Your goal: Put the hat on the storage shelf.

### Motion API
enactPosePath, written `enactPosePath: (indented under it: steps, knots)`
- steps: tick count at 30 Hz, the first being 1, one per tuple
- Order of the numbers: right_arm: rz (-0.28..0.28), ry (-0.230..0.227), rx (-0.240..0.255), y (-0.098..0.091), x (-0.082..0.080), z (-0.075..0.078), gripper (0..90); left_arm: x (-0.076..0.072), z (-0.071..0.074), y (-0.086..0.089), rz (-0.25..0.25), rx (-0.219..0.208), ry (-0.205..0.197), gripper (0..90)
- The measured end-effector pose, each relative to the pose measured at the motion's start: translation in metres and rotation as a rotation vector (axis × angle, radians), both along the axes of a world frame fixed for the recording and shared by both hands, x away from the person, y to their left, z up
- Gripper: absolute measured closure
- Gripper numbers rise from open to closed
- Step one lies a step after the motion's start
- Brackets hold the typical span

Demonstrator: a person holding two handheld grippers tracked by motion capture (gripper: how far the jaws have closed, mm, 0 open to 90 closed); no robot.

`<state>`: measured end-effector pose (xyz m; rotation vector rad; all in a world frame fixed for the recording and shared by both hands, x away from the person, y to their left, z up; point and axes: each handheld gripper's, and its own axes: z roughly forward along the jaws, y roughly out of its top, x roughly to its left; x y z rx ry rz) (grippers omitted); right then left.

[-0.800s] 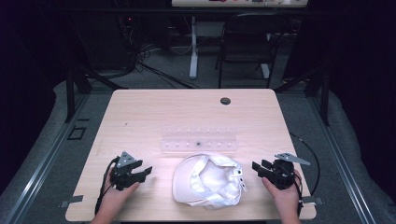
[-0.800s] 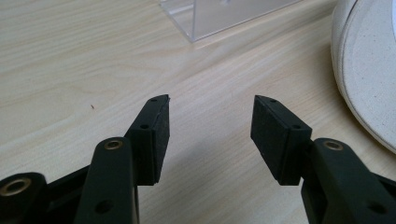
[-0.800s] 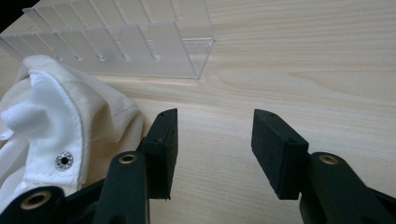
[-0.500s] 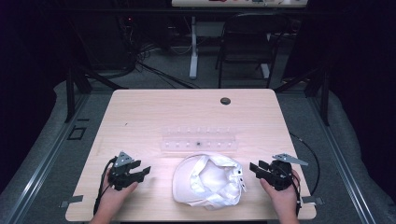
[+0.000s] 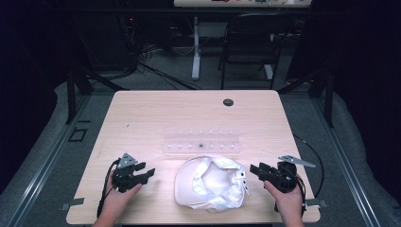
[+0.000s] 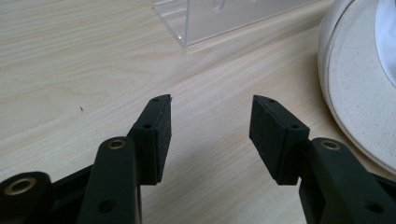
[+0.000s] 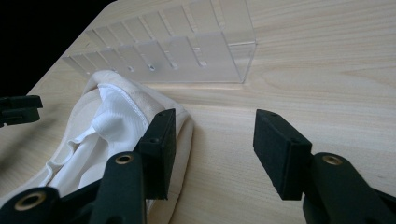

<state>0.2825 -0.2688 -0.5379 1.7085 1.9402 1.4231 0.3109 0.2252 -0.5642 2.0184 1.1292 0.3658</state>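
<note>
A pale wooden table [image 5: 142, 118] carries a white cap [image 5: 210, 183] and a clear rack [image 5: 202, 142].

A dim lab: a wooden counter [image 5: 156, 113] on grey matting, tangled floor cables [image 5: 151, 66], a black chair [image 5: 248, 42] behind.

Cap [image 5: 210, 183] between grippers; rack [image 5: 202, 141] behind

Hand-held gripper [image 6: 210, 121] agape, cap [image 6: 359, 88] right.
</note>
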Motion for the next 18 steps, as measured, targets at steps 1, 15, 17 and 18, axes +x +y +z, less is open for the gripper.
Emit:
enactPosePath:
  steps: [1, 15, 17, 18]
  knots:
    - [0.003, 0.001, -0.006, -0.0003, -0.0003, 0.0009, 50.3, -0.0003, 0.0005, -0.0003, 0.001, 0.005, -0.004, 48.7]
    - [0.066, 0.032, -0.062, 0.006, -0.0007, 0.009, 51.8, -0.002, 0.0025, 0.0034, 0.016, -0.005, -0.01, 48.4]
    - [0.07, 0.053, -0.048, 0.0064, -0.0001, 0.0093, 52.1, -0.0016, 0.0022, 0.0036, 0.017, -0.005, -0.01, 48.4]
    - [0.068, 0.067, -0.044, 0.0067, 0.0002, 0.0098, 52.1, -0.0016, 0.0023, 0.0037, 0.018, -0.005, -0.009, 48.4]
